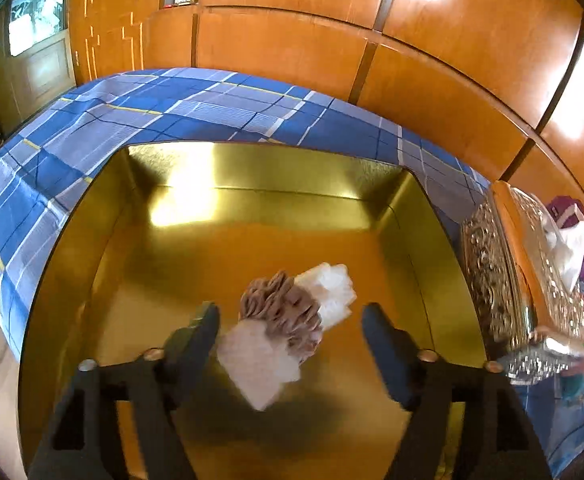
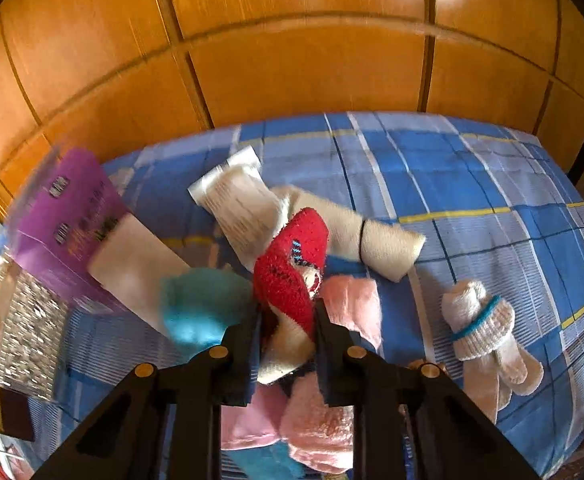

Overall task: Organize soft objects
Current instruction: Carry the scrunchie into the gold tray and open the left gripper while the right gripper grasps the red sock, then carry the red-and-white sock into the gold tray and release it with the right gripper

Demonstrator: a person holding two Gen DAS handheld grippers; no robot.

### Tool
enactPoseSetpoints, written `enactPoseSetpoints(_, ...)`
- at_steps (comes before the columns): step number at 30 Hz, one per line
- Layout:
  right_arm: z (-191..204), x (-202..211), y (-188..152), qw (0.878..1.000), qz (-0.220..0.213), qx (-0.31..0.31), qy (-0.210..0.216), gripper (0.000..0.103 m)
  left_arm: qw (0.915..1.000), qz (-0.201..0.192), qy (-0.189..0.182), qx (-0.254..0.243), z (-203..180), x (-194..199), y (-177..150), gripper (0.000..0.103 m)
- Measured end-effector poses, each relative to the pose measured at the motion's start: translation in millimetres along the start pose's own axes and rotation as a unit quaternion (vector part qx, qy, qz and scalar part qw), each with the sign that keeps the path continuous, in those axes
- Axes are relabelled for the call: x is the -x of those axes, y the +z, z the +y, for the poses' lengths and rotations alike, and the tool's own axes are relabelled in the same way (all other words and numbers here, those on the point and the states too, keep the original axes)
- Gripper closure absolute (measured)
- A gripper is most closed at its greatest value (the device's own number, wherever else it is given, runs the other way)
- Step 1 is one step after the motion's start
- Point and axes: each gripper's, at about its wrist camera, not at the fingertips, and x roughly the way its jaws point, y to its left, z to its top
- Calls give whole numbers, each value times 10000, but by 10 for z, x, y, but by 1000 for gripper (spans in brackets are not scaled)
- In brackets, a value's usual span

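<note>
In the left wrist view, a brown and white rolled sock bundle [image 1: 287, 320] lies on the floor of a gold tray [image 1: 251, 168] on the bed. My left gripper [image 1: 292, 328] is open, its fingers on either side of the bundle and above it. In the right wrist view, my right gripper [image 2: 287, 324] is shut on a red fuzzy sock [image 2: 292, 264] with a white cuff, held above a pile of pink [image 2: 352, 304] and teal [image 2: 199, 304] soft items.
A blue checked bedsheet [image 2: 472, 184] covers the bed. A cream rolled sock [image 2: 376, 236], a white rolled sock pair with a teal stripe [image 2: 480, 328], a white packet [image 2: 235, 196], a purple box [image 2: 71, 216] and an ornate gold tissue box [image 1: 524, 264] lie around. Wooden wardrobe panels stand behind.
</note>
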Motion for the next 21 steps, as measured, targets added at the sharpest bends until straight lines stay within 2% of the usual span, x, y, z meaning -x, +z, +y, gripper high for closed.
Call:
enactPoseSetpoints(2,35,62,-4,9999,-75,-31,135,82,10000,-39,-16,-30,18,56,-53,27)
enactPoseSetpoints(4,70,98,-15,9998,-91,-22,196,82,9999,-110,-78,-5,59,115,-73,22)
enactPoseSetpoints(8,106,112,32,9999,-12,-103,132,82,9995,-282,-88,-113,22,317,-119,21)
enactPoseSetpoints(10,95,134,116,9996,-21,-242,156,82,9990,-382,-97,-187,-9,404,-134,16)
enactPoseSetpoints(13,158,196,359,9992,-136,-317,198,82,9985,-476,-133,-251,-44,522,-167,15)
enactPoseSetpoints(18,642,302,867,9984,-414,-50,375,82,9979,-549,-204,-280,-51,654,-220,9)
enactPoseSetpoints(21,1050,374,1087,9957,-556,163,725,82,9977,-579,-184,-303,-12,718,-261,7)
